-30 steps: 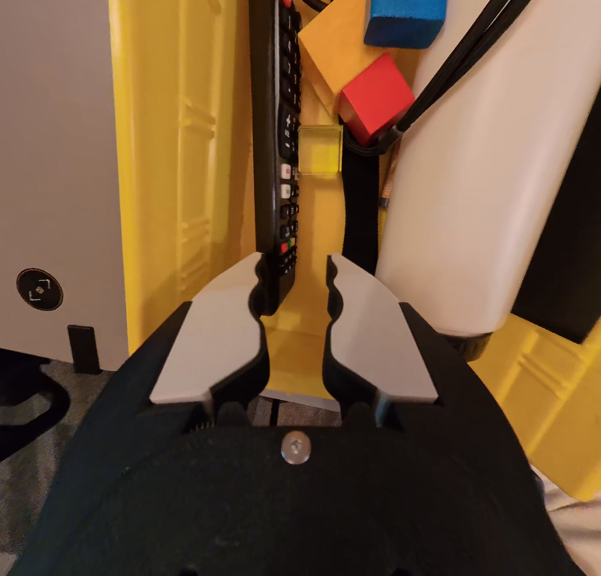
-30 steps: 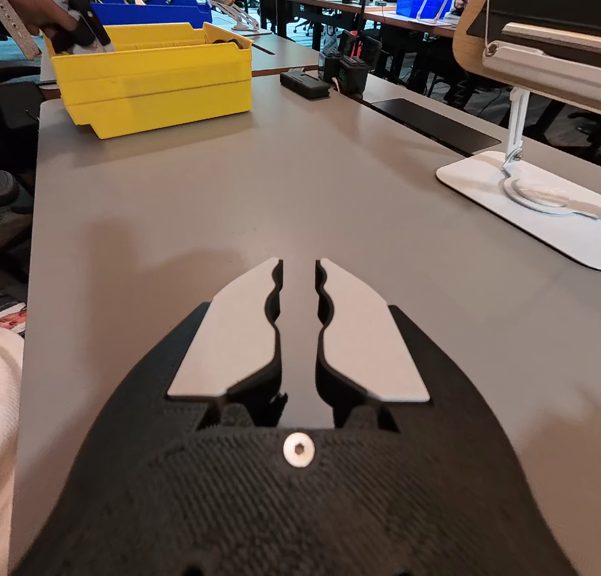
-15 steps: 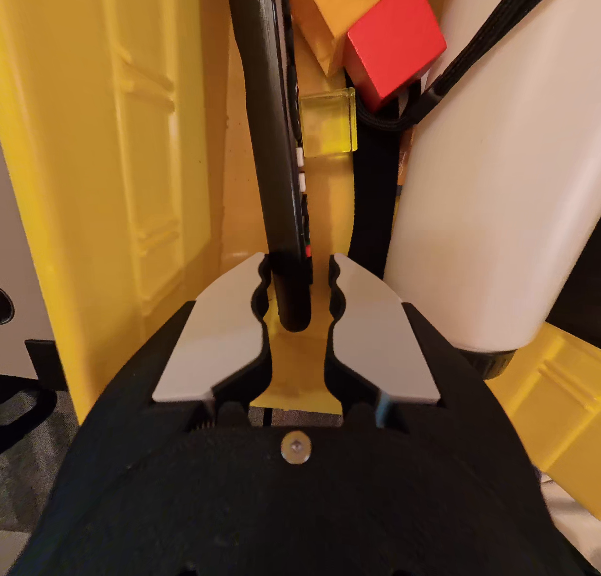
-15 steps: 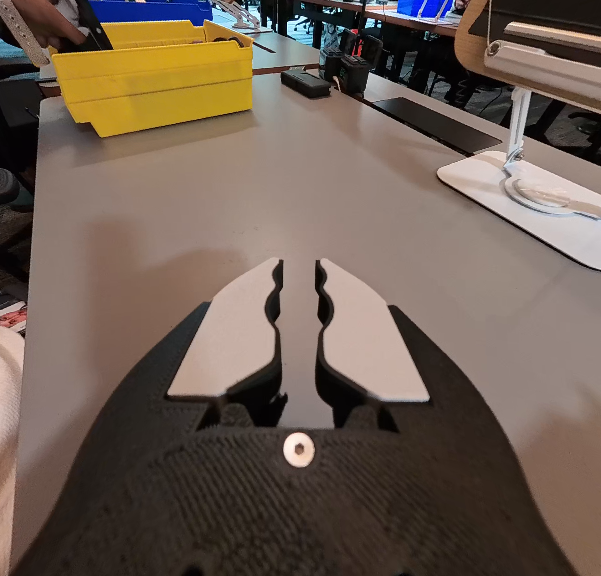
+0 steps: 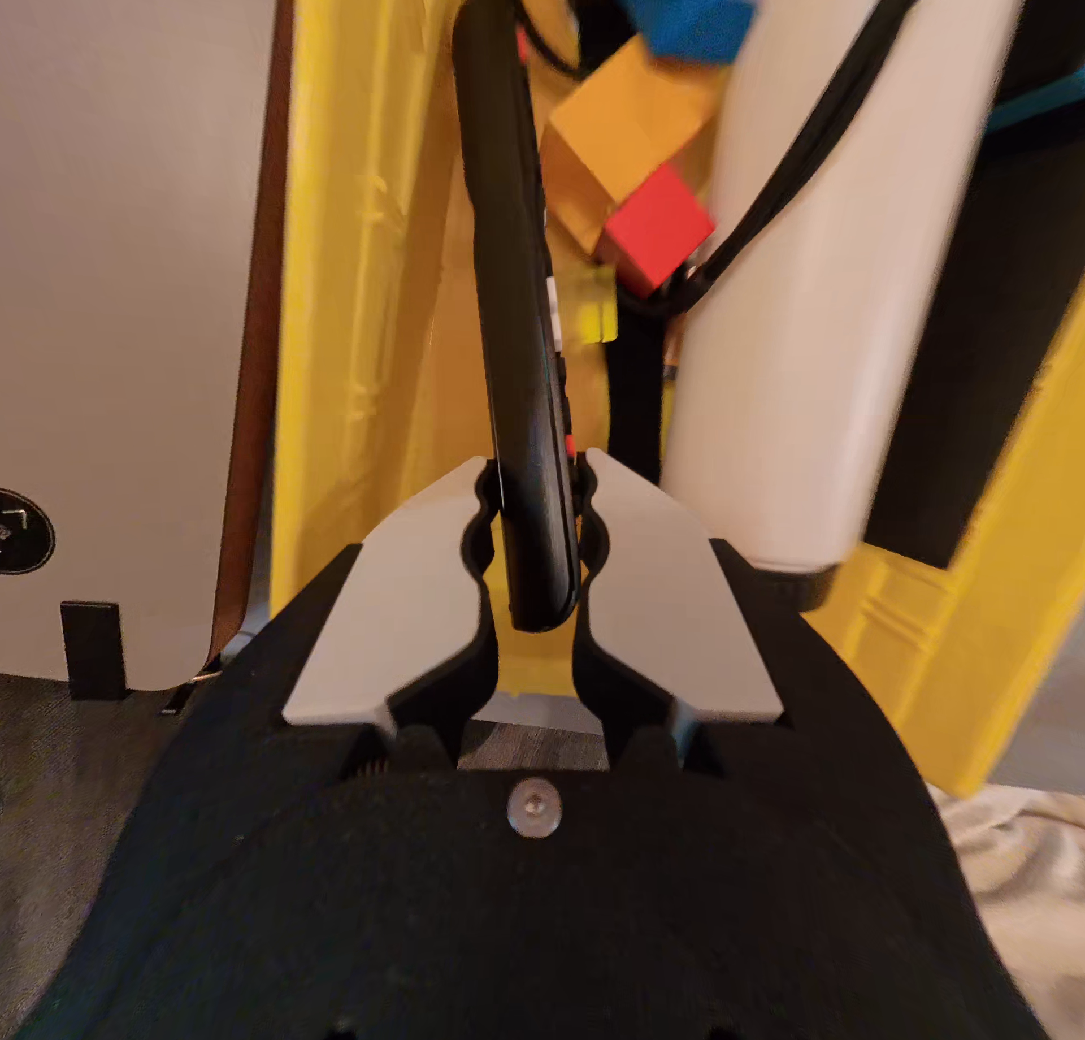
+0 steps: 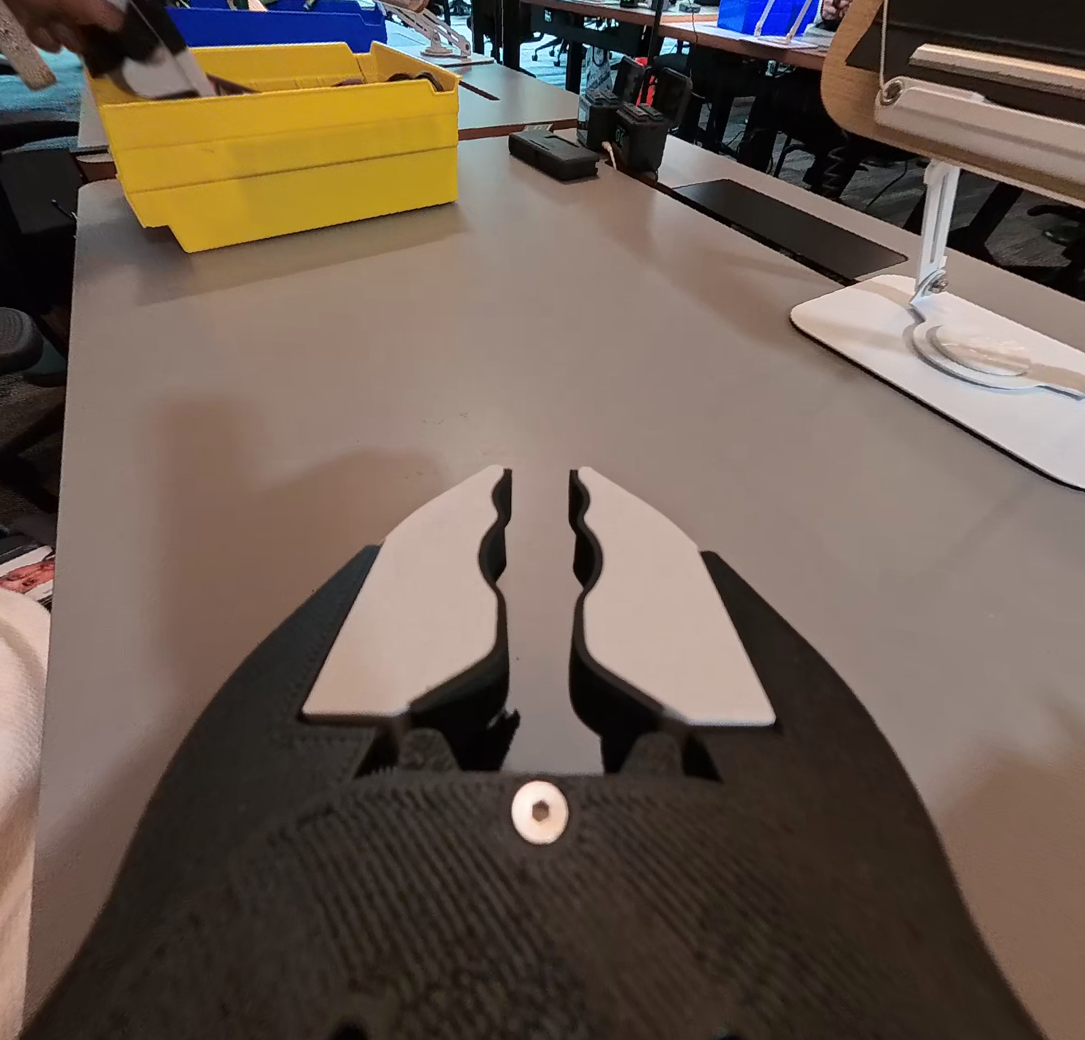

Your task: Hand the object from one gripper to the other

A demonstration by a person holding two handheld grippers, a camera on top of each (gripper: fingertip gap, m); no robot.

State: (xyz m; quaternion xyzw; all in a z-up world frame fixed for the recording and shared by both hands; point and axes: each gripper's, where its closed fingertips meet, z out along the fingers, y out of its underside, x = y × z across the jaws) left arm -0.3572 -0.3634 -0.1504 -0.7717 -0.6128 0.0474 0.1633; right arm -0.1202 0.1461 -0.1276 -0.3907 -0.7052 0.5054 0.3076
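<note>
I am pinching the black remote [image 5: 528, 401] by its near end inside the yellow bin [image 5: 364, 248] with my left gripper [image 5: 534, 471], seemingly edge-on through the blur, so it is risking twisting loose, while my right gripper [image 6: 539, 474] is waiting parted and empty.

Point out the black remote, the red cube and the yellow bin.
black remote [image 5: 516, 319], left wrist view: on its dark back edge, midway along.
red cube [image 5: 657, 228], left wrist view: on its upper red face.
yellow bin [image 6: 282, 184], right wrist view: on its outer front wall.
</note>
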